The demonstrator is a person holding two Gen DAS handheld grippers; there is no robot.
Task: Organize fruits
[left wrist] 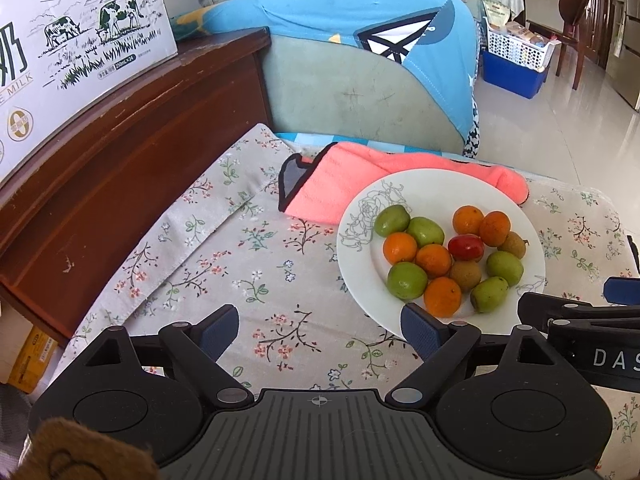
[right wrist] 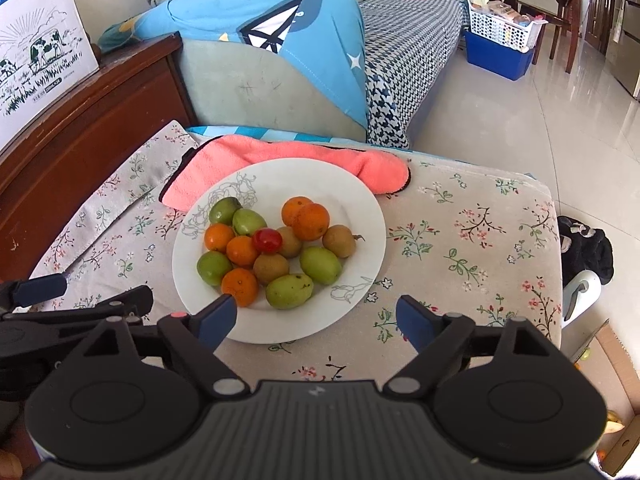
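A white plate point(right wrist: 360, 216) with a line-drawn flower pattern is seen on a counter covered by a floral cloth point(right wrist: 472, 240), and the fruits are piled on it: green fruits point(right wrist: 320, 265), small oranges point(right wrist: 311, 221), brown round fruits point(right wrist: 271, 268) and a single red tomato point(right wrist: 267, 240) near the middle of the pile. The far rim of the plate rests over a pink towel point(right wrist: 280, 152). The left gripper point(left wrist: 320, 328) is held over the cloth, just left of the plate, its fingers spread wide apart with nothing between them; the plate's near rim is hidden behind its right finger. The right gripper point(right wrist: 316, 316) is held at the plate's near edge, its fingers likewise spread apart and empty, the left fingertip overlapping the nearest orange in view, though contact cannot be made out. A milk carton box point(left wrist: 80, 48) on a wooden cabinet point(left wrist: 140, 140) is cut off at the frame edge.
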